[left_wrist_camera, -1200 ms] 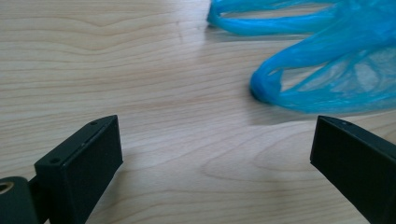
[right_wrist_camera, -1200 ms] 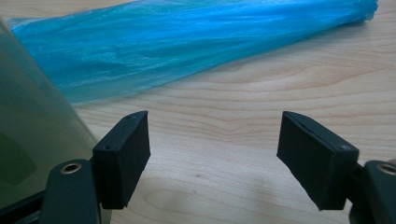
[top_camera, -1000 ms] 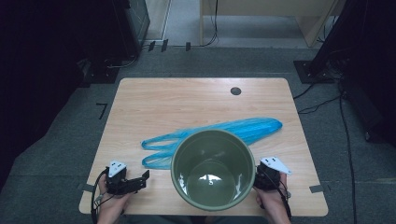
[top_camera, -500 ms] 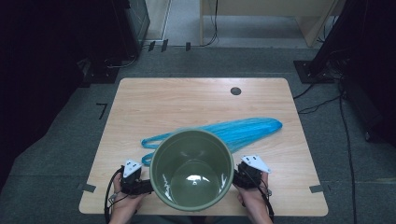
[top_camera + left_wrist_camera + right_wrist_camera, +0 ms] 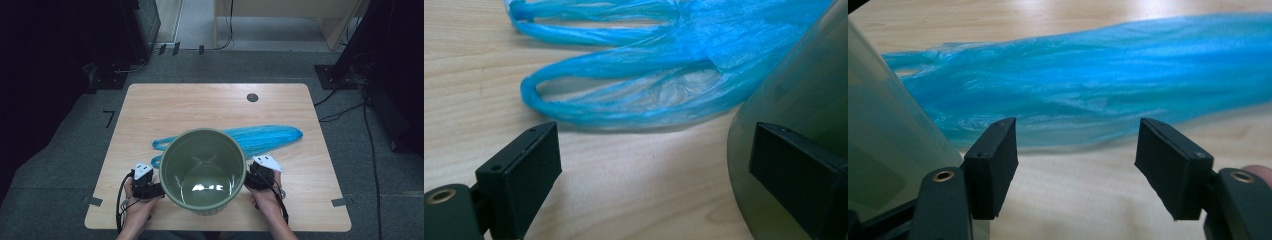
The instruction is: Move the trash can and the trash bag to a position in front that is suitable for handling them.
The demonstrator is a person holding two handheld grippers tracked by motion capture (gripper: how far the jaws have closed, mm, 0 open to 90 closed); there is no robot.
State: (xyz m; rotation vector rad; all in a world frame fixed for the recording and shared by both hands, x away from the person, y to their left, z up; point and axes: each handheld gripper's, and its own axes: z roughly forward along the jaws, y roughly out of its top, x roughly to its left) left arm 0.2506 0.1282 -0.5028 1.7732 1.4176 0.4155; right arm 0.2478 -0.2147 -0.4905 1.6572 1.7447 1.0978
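Note:
An empty olive-green bucket (image 5: 202, 150) stands upright near the front edge of the wooden table (image 5: 200, 105). Behind it lies a long blue plastic bag (image 5: 265, 137) with its handle loops toward the left. My left gripper (image 5: 148, 186) sits against the bucket's left side. It is open, with one jaw by the bucket wall (image 5: 804, 100) and the bag's loops (image 5: 624, 100) ahead. My right gripper (image 5: 257, 176) is at the bucket's right side, open over bare wood (image 5: 1075, 165). The bucket wall (image 5: 883, 135) is just left of it and the bag (image 5: 1098, 90) lies ahead.
A round black cable hole (image 5: 252, 97) is in the table's far right part. A dark cabinet (image 5: 75, 50) stands left of the table, and a black stand base (image 5: 335, 75) with cables sits on the carpet at the right.
The bucket has shifted left and a little toward the front edge, with both grippers moving along at its sides. The left gripper has closed in against the bucket.

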